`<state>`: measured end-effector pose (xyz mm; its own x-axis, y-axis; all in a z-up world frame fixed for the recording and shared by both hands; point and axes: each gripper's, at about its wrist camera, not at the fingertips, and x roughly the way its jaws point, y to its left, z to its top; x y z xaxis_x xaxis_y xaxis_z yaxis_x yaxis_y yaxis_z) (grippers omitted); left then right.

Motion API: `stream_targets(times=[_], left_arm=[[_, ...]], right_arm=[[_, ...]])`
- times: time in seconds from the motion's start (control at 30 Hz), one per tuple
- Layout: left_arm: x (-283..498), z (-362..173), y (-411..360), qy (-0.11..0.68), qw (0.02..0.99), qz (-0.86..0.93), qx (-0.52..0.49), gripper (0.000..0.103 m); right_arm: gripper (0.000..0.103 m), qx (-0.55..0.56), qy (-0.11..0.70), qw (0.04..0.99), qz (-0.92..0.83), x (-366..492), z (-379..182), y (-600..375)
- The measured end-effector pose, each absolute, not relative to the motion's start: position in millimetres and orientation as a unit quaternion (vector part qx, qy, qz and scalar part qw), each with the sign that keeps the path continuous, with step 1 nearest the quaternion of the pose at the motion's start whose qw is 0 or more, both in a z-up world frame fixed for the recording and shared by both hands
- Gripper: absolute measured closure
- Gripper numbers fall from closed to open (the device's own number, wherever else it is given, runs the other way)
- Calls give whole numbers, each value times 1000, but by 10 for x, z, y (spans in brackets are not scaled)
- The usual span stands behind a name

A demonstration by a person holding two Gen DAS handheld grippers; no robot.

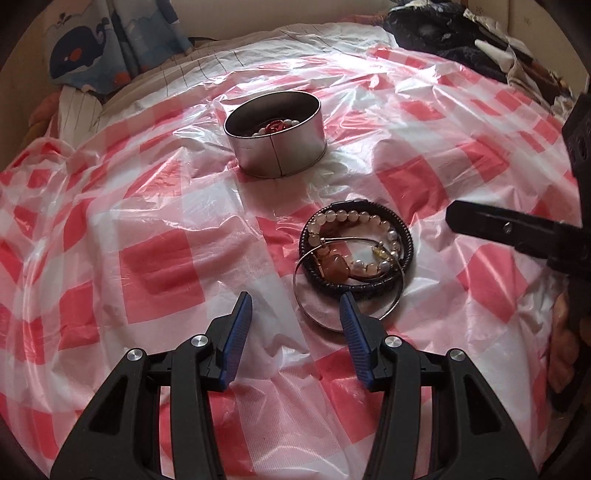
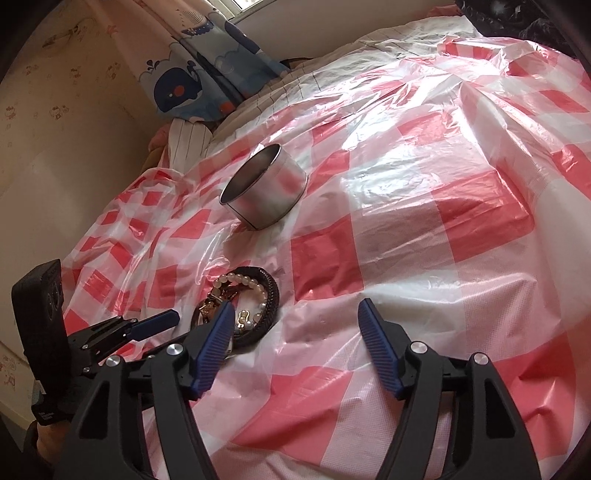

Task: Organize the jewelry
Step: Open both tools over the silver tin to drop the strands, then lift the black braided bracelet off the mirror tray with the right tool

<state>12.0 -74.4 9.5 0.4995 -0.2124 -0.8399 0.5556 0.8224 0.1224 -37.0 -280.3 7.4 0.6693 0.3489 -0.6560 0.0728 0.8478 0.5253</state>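
A pile of jewelry lies on the red-and-white checked plastic sheet (image 1: 159, 273): a black braided bracelet (image 1: 406, 240), a pearl bracelet (image 1: 347, 216), a thin metal bangle (image 1: 321, 319) and an amber stone piece (image 1: 334, 266). The pile also shows in the right wrist view (image 2: 258, 295). A round metal tin (image 1: 277, 147) behind it holds red and white beads (image 1: 275, 127); the tin shows too in the right wrist view (image 2: 266, 192). My left gripper (image 1: 295, 306) is open and empty, its right finger over the bangle's near edge. My right gripper (image 2: 295, 314) is open and empty, just right of the pile.
A whale-print pillow (image 1: 85, 48) lies at the far left against the wall. Dark clothing (image 1: 461, 33) is heaped at the far right. The right gripper's finger (image 1: 491, 225) reaches in from the right in the left wrist view. The sheet is wrinkled over a soft bed.
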Motion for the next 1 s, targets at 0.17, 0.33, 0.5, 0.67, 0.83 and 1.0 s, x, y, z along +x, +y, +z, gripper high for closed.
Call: stream_targets(times=[0.17, 0.33, 0.5, 0.67, 0.83, 1.0], left_arm=[[137, 75, -735, 395, 862, -138, 286, 54], [330, 258, -329, 407, 879, -91, 229, 55], [415, 319, -187, 426, 882, -121, 163, 55], [387, 221, -267, 430, 877, -127, 172, 55], [389, 181, -301, 436, 874, -136, 167, 55], [374, 205, -328, 433, 874, -140, 168, 54]], right_arm=[[33, 265, 402, 873, 84, -363, 68, -2800], [32, 261, 402, 874, 83, -364, 73, -2796], [32, 239, 402, 879, 90, -363, 111, -2708], [41, 207, 388, 892, 106, -363, 187, -2570], [61, 173, 415, 885, 118, -70, 147, -2350], [81, 158, 449, 873, 107, 28, -5, -2309]])
